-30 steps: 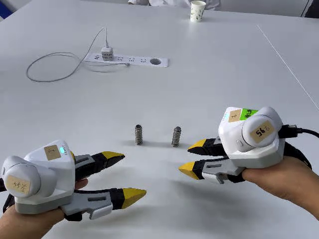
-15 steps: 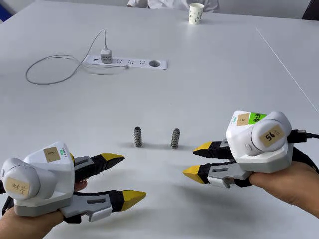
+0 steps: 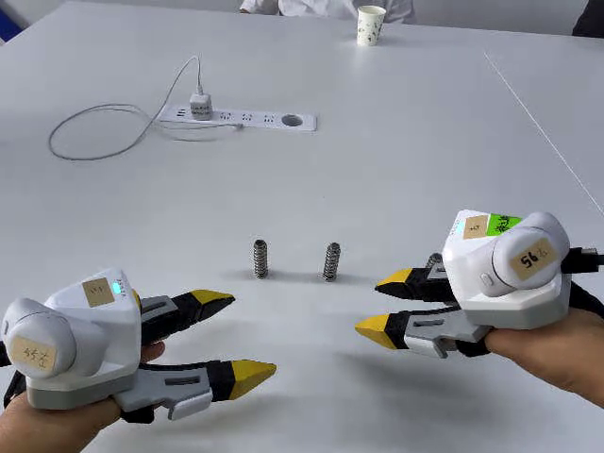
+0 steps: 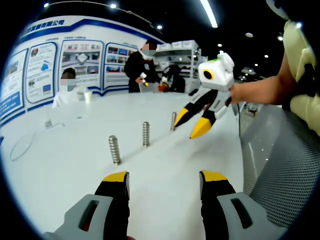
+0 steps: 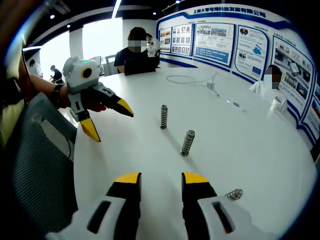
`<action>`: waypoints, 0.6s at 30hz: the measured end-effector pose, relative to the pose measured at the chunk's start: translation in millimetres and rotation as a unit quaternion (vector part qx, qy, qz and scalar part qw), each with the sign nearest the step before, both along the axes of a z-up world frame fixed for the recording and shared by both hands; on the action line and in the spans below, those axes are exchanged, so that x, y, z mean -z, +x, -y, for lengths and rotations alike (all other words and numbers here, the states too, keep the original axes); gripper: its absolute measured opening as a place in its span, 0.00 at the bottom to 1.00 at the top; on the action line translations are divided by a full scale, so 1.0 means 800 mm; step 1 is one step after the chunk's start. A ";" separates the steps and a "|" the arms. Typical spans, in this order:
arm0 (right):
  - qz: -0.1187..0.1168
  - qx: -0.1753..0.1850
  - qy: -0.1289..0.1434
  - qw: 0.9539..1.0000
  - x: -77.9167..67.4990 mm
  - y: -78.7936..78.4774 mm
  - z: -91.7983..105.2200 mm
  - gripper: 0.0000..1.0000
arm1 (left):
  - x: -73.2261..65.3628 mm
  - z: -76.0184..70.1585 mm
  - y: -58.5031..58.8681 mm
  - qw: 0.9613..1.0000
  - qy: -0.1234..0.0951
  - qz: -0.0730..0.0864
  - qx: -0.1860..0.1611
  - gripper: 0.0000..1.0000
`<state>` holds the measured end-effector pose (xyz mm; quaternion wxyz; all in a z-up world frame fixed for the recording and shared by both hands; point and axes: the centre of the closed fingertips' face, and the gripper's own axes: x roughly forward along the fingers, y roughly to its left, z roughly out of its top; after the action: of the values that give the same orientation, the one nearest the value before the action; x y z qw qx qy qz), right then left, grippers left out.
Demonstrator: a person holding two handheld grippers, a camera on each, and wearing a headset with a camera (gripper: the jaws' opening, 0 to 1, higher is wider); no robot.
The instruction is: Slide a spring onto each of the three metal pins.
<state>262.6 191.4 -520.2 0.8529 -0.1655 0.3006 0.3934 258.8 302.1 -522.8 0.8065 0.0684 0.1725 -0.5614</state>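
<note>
Two upright metal pins wear springs mid-table: the left one (image 3: pixel 260 259) and the middle one (image 3: pixel 331 261). A third spring-covered pin (image 3: pixel 434 260) peeks out just behind my right gripper (image 3: pixel 382 303), which is open and holds nothing. My left gripper (image 3: pixel 233 335) rests open and holds nothing at the lower left, short of the pins. The left gripper view lines up all three springs (image 4: pixel 115 149) (image 4: pixel 145 133) (image 4: pixel 173 121) ahead of its open jaws. In the right gripper view, two springs (image 5: pixel 163 116) (image 5: pixel 188 142) stand ahead and the third (image 5: pixel 233 194) sits beside the right jaw.
A white power strip (image 3: pixel 241 117) with a plugged charger (image 3: pixel 201 104) and a looping cable (image 3: pixel 94 132) lies at the back left. A paper cup (image 3: pixel 372 24) stands at the far edge. People stand and sit beyond the table in both gripper views.
My right gripper has drawn back to the right, uncovering the third spring-covered pin behind it. The left gripper has hardly moved.
</note>
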 end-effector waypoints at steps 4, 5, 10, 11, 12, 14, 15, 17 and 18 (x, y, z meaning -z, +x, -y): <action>0.001 0.004 0.001 1.000 -0.002 0.000 0.004 0.33 | -0.002 0.001 0.001 1.000 -0.001 0.001 0.000 0.58; 0.001 0.004 0.001 1.000 -0.002 0.000 0.005 0.34 | -0.002 0.002 0.001 1.000 -0.001 0.001 -0.001 0.58; 0.001 0.008 0.004 1.000 -0.003 -0.002 0.012 0.34 | -0.001 0.002 0.001 1.000 0.000 -0.001 -0.001 0.58; 0.001 0.009 0.004 1.000 -0.003 -0.002 0.014 0.34 | -0.001 0.002 0.001 1.000 0.000 -0.001 -0.001 0.58; 0.002 0.011 0.004 1.000 -0.003 -0.002 0.016 0.34 | -0.001 0.002 0.001 1.000 0.000 -0.001 -0.001 0.58; 0.002 0.013 0.005 1.000 -0.003 -0.003 0.019 0.35 | -0.002 0.002 0.001 1.000 0.000 -0.001 0.000 0.58; 0.002 0.014 0.005 1.000 -0.003 -0.003 0.020 0.35 | -0.002 0.003 0.001 1.000 0.000 0.000 0.000 0.59; 0.002 0.016 0.005 1.000 -0.003 -0.004 0.023 0.35 | -0.003 0.003 0.001 1.000 -0.001 -0.001 -0.001 0.59; 0.002 0.016 0.005 1.000 -0.003 -0.004 0.024 0.35 | -0.003 0.003 0.001 1.000 -0.001 -0.001 -0.001 0.59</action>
<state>259.1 172.4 -517.5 0.8605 -0.1574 0.3000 0.3805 259.9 299.6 -520.4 0.8070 0.0670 0.1727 -0.5608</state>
